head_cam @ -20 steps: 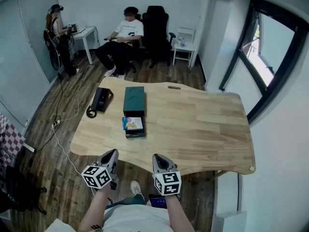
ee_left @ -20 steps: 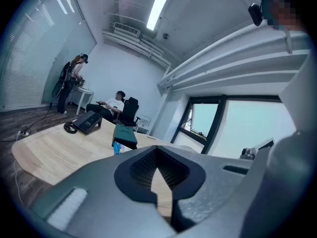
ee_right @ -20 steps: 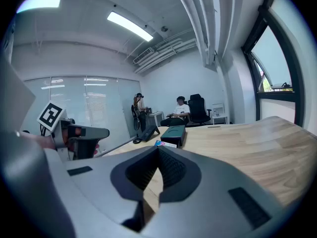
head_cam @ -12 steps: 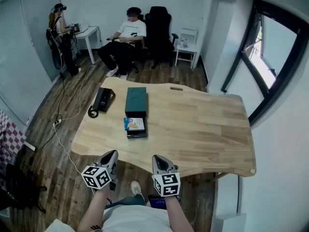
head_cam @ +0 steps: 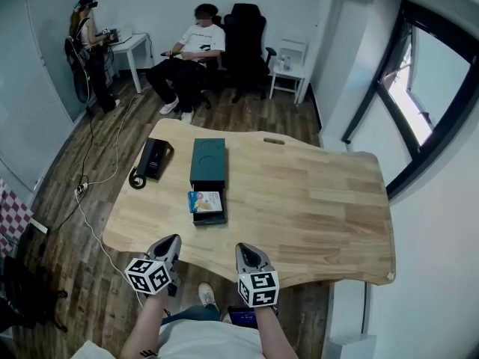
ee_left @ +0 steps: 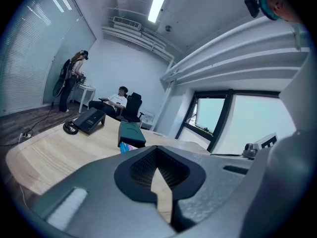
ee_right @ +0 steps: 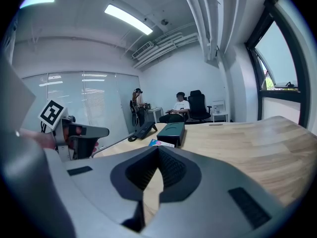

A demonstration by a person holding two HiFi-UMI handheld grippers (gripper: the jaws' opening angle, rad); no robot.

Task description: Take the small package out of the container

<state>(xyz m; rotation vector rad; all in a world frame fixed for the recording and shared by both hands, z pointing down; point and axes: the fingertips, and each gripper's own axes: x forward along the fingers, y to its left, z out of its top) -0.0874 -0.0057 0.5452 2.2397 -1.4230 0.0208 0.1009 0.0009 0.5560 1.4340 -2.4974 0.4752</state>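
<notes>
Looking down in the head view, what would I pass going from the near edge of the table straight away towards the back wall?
small package in the open drawer → dark green container → seated person

Bright, even light comes from the window [head_cam: 438, 73] and the ceiling strip light [ee_left: 159, 1], leaving faint shadows on the tabletop [head_cam: 314, 193]. Both gripper views bend strongly, with dark corners and a blurred foreground.

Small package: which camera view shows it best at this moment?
Head view: it looks down on the small package, showing its whole printed top as it lies in the open green container. Both gripper views catch only a thin colourful sliver, low and far off.
</notes>
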